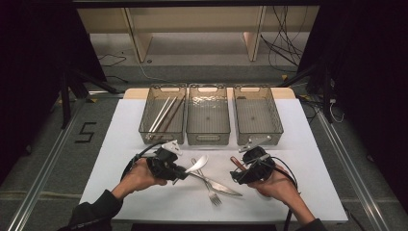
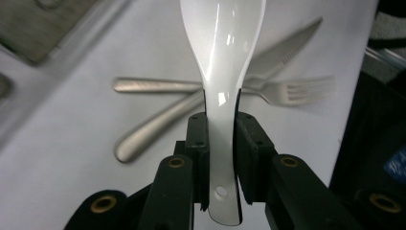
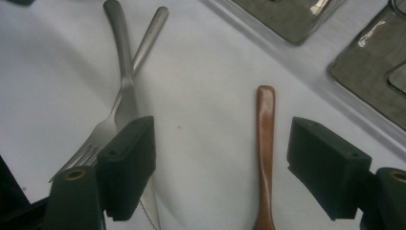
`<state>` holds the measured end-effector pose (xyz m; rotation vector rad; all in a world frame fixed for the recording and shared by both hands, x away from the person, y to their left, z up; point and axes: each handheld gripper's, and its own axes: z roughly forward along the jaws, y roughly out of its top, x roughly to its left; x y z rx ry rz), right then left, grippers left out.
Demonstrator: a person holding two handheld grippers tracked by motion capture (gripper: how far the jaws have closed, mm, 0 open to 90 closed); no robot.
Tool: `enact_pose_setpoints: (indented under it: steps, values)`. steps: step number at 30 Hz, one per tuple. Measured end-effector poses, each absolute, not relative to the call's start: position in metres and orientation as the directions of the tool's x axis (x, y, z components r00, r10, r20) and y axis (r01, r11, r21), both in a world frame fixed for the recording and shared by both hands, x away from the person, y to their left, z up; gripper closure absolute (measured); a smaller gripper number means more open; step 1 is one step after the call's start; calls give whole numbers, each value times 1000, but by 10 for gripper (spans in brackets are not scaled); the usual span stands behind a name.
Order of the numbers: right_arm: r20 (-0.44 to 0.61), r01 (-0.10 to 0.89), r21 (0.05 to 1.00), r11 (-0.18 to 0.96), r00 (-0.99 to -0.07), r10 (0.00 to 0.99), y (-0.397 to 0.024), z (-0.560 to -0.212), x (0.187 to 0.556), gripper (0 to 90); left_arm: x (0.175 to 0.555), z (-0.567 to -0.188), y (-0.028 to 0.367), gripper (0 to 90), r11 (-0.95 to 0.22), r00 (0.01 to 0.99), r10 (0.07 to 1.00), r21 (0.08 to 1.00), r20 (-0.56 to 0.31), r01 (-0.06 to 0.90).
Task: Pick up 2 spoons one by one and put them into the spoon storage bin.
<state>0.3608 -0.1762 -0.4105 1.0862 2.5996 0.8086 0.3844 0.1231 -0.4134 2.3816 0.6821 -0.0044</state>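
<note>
My left gripper (image 1: 176, 173) (image 2: 221, 132) is shut on the handle of a white spoon (image 1: 197, 165) (image 2: 222, 57), lifted a little over the white table. Below it a metal fork (image 1: 209, 186) (image 2: 268, 90) and a metal knife (image 1: 219, 185) (image 2: 158, 127) lie crossed on the table. My right gripper (image 1: 238, 174) (image 3: 220, 165) stands open just above the table, with the handle of a brown wooden utensil (image 1: 236, 163) (image 3: 265, 143) between its jaws, nearer the right jaw and untouched. The fork (image 3: 103, 132) and knife (image 3: 125, 91) lie by its left jaw.
Three clear bins stand in a row at the back of the table: the left bin (image 1: 163, 114) holds chopsticks (image 1: 163, 114), the middle bin (image 1: 208, 114) and right bin (image 1: 257, 115) look empty. The white tabletop (image 1: 303, 159) ends near the hands at the front.
</note>
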Motion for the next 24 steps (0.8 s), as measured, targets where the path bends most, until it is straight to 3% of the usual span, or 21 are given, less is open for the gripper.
enact_pose_setpoints:
  steps: [24]
  values:
    - [19, 599, 574, 559, -692, 722, -188, -408, 359, 260, 442, -386, 117, 765, -530, 791, 591, 664, -156, 527]
